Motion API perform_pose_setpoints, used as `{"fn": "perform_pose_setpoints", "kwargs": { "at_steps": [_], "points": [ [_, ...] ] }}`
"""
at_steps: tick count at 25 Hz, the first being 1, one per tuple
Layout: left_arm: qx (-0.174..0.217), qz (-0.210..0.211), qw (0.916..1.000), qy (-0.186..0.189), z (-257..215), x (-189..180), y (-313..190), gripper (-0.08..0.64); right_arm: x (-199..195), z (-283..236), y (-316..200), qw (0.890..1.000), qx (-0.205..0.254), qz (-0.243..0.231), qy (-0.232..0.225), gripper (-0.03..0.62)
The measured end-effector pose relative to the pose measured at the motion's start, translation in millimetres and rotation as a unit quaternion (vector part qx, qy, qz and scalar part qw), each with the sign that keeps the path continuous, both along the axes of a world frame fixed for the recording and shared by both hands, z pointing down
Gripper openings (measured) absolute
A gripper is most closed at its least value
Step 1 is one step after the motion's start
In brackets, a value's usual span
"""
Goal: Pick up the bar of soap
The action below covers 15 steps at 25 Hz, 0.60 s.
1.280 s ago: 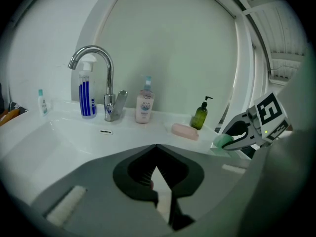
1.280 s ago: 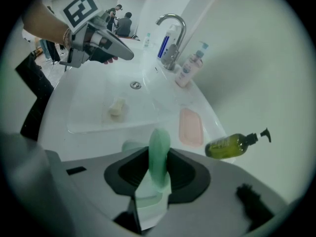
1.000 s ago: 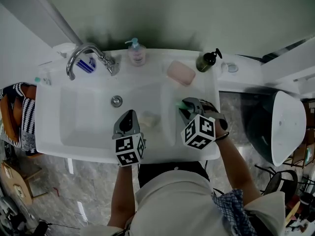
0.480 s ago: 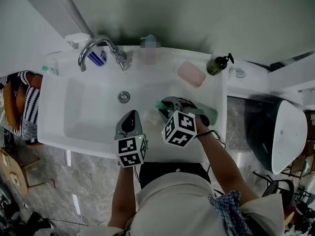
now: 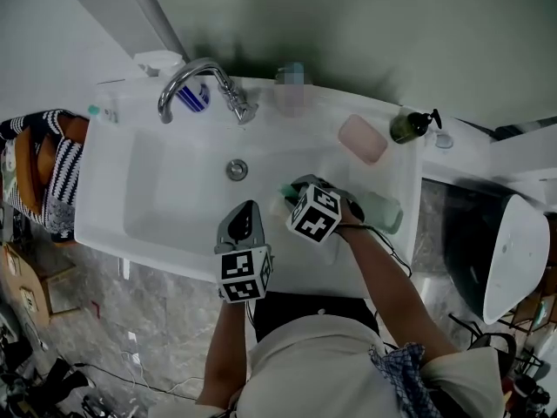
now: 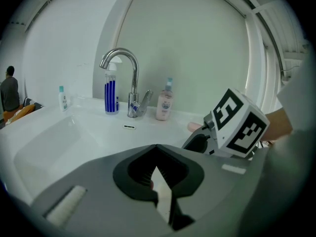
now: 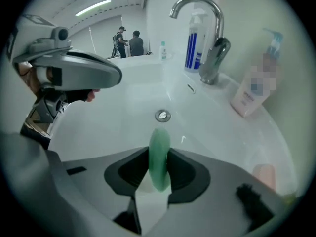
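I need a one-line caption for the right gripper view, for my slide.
Right gripper shut on a green bar of soap above the white sink, faucet ahead.

Pale green soap [image 7: 159, 138] showed between the grey right gripper's [image 5: 296, 188] jaws, its cube [image 5: 315, 213] patterned black and white. Beyond the jaws the sink [image 5: 157, 207] was white, the tap [image 5: 196, 70] silver; right of them, a pink slab [image 5: 363, 138].

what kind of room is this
Probably a bathroom or washroom: a white sink with a chrome faucet, and a dark pump bottle on its rim.
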<state>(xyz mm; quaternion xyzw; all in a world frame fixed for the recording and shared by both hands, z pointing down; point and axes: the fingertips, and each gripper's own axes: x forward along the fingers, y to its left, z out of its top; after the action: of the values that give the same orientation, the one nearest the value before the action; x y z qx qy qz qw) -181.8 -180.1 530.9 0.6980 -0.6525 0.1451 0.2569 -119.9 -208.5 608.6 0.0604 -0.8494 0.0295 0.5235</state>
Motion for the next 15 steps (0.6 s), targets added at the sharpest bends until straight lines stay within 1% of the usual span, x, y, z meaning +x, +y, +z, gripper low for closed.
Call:
{"fn": "perform_pose_setpoints", "kwargs": {
  "at_steps": [4,8,12,15],
  "points": [
    [-0.006,-0.003,1.0,0.002,4,-2,-1,0.009,-2,30,-6,0.999,-0.037,0.01,0.017,0.124],
    [-0.009,-0.005,0.9999,0.002,6,-7,-2,0.009,-1,57,-7,0.997,-0.069,0.003,0.046,0.124],
    [-0.016,0.001,0.9999,0.003,13,-7,-7,0.009,6,77,-12,0.994,-0.071,-0.01,0.08,0.124],
    [-0.022,0.007,0.9997,0.001,18,-8,-7,0.009,5,89,-10,0.992,-0.091,0.0,0.087,0.124]
  ]
}}
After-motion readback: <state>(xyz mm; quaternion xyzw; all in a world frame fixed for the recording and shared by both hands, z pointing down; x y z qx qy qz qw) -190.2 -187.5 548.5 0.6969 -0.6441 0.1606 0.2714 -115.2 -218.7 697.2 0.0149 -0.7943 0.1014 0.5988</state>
